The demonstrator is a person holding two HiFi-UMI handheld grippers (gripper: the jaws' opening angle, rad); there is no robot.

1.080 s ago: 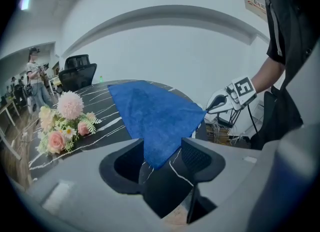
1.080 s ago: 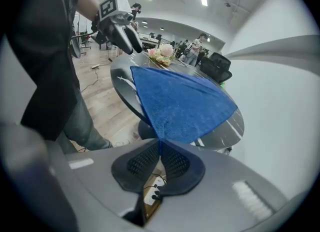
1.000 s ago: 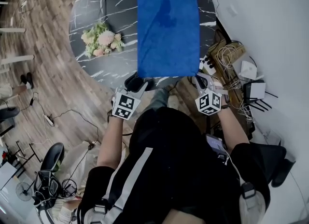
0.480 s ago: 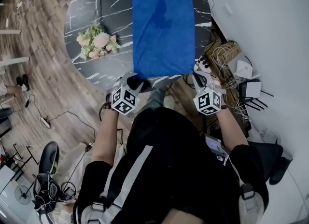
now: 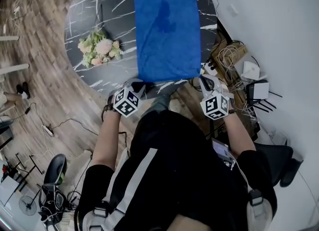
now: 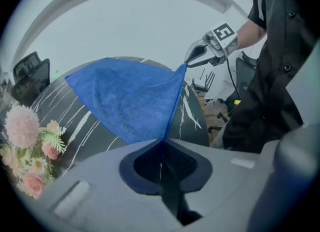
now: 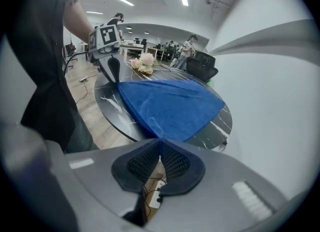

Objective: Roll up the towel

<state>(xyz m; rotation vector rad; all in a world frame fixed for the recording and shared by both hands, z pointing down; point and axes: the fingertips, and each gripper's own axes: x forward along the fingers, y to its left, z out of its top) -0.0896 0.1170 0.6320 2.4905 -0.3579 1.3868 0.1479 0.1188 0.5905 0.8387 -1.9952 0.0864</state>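
A blue towel [image 5: 167, 26] lies flat along the black marble table [image 5: 94, 16], its near edge at the table's rim. My left gripper [image 5: 142, 86] is at the near left corner, and its jaws are closing on that corner with the pads pressed on the cloth [image 6: 161, 143]. My right gripper [image 5: 204, 81] is shut on the near right corner [image 7: 160, 141]. Both corners are lifted a little, so the towel [image 6: 130, 101] rises to the jaws in each gripper view. Each gripper shows in the other's view: the right gripper [image 6: 187, 65] and the left gripper [image 7: 112, 73].
A bunch of pink and white flowers [image 5: 99, 48] lies on the table left of the towel. Cables, a power strip and white boxes [image 5: 234, 60] clutter the floor at the right by the wall. A black chair [image 5: 284, 165] stands at the lower right.
My left gripper has dropped to the towel's near left corner and gone from open to shut on it. The right gripper keeps its hold and has risen slightly.
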